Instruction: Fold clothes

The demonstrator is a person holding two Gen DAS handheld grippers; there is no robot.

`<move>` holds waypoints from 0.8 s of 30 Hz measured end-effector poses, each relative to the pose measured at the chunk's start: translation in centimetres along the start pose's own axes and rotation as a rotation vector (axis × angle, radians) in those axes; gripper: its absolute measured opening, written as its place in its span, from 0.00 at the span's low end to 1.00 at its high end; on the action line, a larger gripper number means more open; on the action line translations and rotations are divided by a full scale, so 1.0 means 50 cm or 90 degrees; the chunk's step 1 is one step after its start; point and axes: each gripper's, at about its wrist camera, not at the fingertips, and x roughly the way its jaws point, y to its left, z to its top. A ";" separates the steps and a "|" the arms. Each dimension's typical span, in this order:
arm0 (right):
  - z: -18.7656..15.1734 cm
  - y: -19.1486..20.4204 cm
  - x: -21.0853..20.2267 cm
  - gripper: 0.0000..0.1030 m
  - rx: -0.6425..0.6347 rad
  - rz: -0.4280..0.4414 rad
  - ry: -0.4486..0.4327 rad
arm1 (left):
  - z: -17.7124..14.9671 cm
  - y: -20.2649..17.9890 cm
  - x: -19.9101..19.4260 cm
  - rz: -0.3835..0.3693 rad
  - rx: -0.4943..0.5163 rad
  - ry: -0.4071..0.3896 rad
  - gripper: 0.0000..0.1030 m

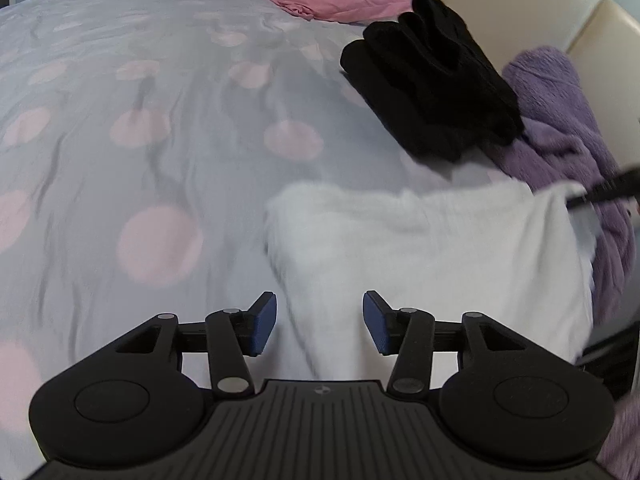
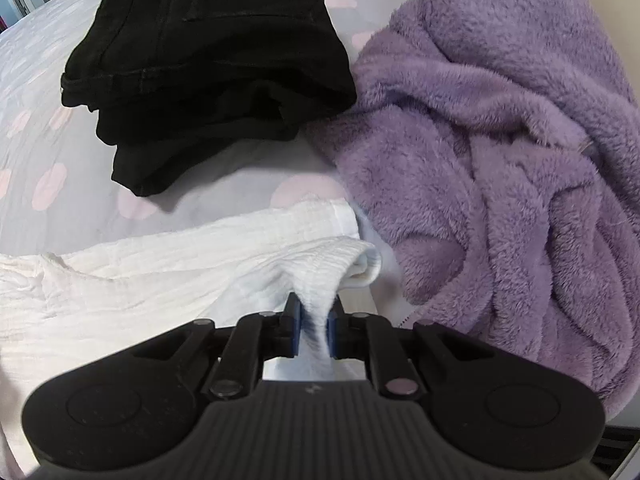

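Right wrist view: right hand-held gripper (image 2: 314, 330) pinches a bunched edge of the white garment (image 2: 140, 264), which lies on the bed (image 2: 224, 196); beyond it sit folded black clothes (image 2: 208, 60) and a purple fleece (image 2: 500, 128). Left hand-held gripper (image 1: 320, 322) hovers empty, jaws parted, over the garment's near edge.

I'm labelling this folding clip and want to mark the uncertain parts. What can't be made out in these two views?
- White garment: left wrist view, motion blur hides its type and fold lines.
- Right gripper: left wrist view, cut off by the right edge, blurred.
- Purple fleece: right wrist view, crumpled and cut by the frame; its shape is unclear.
- Black clothes: the stack's dark folds hide how many pieces there are.
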 end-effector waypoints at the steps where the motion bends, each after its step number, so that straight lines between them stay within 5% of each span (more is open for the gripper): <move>1: -0.002 -0.004 0.002 0.14 -0.001 0.005 0.002 | 0.017 0.002 0.015 -0.001 -0.001 0.002 0.45; 5: -0.015 -0.011 -0.003 0.15 -0.016 0.018 0.009 | 0.058 0.005 0.068 0.010 -0.001 0.009 0.46; 7: -0.024 -0.012 -0.007 0.15 -0.022 0.021 0.011 | 0.064 0.012 0.084 0.000 -0.012 0.018 0.32; 8: -0.028 -0.012 -0.010 0.15 -0.025 0.023 0.011 | 0.067 0.015 0.091 -0.004 -0.018 0.021 0.15; 10: -0.035 -0.012 -0.020 0.15 -0.031 0.028 0.013 | 0.062 0.022 0.084 -0.013 -0.022 0.008 0.07; 17: -0.027 -0.005 -0.090 0.15 -0.065 0.043 -0.042 | 0.045 0.070 0.009 -0.039 -0.107 -0.090 0.05; 24: 0.037 0.003 0.040 0.14 -0.047 -0.018 0.002 | 0.067 0.082 0.062 -0.017 -0.125 -0.062 0.05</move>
